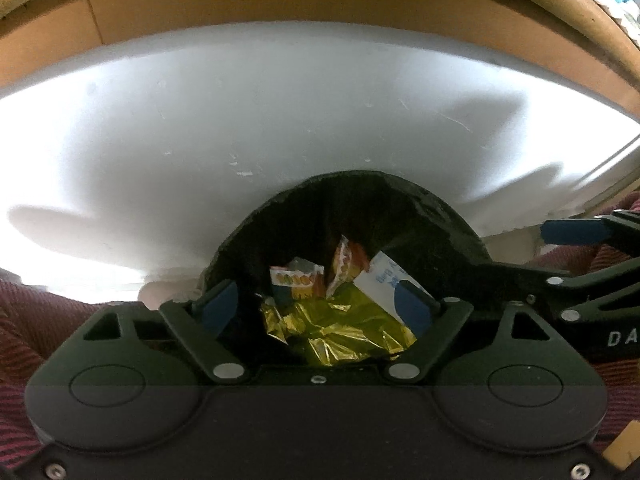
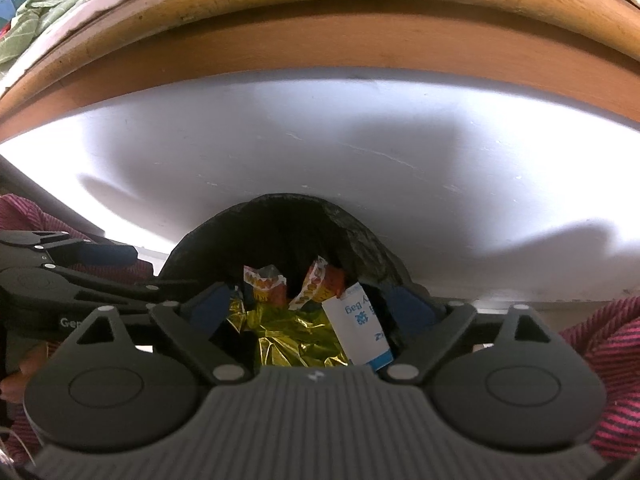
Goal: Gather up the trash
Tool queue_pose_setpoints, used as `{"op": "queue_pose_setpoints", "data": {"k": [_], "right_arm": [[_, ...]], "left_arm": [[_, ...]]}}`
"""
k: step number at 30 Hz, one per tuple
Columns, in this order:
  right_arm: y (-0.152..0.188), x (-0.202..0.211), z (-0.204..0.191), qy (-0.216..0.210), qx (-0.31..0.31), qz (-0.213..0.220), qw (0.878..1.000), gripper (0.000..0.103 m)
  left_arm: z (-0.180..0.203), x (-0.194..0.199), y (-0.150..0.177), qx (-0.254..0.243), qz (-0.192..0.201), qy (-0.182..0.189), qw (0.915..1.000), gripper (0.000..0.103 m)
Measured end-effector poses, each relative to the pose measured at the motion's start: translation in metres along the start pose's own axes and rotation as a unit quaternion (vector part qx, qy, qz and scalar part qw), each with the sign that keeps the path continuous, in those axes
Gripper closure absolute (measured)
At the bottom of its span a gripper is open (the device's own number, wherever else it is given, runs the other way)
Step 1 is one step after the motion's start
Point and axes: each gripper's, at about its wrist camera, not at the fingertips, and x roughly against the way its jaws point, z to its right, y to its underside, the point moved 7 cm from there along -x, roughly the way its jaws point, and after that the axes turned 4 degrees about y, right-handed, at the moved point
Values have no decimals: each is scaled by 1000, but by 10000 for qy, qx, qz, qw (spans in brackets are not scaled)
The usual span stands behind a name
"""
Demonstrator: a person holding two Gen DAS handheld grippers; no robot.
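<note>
A bin with a black liner point(image 1: 400, 208) point(image 2: 360, 232) sits right below both grippers. Inside lie a crumpled gold foil wrapper point(image 1: 340, 332) point(image 2: 292, 336), a white packet with blue print point(image 1: 380, 280) point(image 2: 360, 328) and two orange snack wrappers point(image 1: 348, 258) point(image 2: 264, 280). My left gripper point(image 1: 316, 306) hovers over the bin mouth, open, with nothing between its blue pads. My right gripper point(image 2: 310, 308) is also open and empty above the bin. Each gripper shows at the edge of the other's view, with one of the fingers point(image 1: 572, 231) point(image 2: 108, 252) visible.
A white surface point(image 1: 280, 120) point(image 2: 280, 140) stretches behind the bin, bordered by a wooden frame point(image 1: 280, 0) point(image 2: 320, 20). Dark red striped fabric point(image 1: 24, 320) point(image 2: 608, 340) lies on both sides. A hand point(image 2: 24, 364) holds the left gripper's handle. Green cloth point(image 2: 40, 12) lies top left.
</note>
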Motion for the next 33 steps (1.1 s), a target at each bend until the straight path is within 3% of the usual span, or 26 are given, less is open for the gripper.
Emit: {"op": "queue_pose_setpoints", "data": {"k": [20, 33], "right_arm": [[-3, 3, 3, 85, -54, 41, 9999, 0], [-3, 5, 6, 114, -120, 43, 9999, 0]], "left_arm": [[5, 6, -1, -206, 232, -46, 9995, 9], [5, 3, 2, -185, -31, 159, 9997, 13]]}}
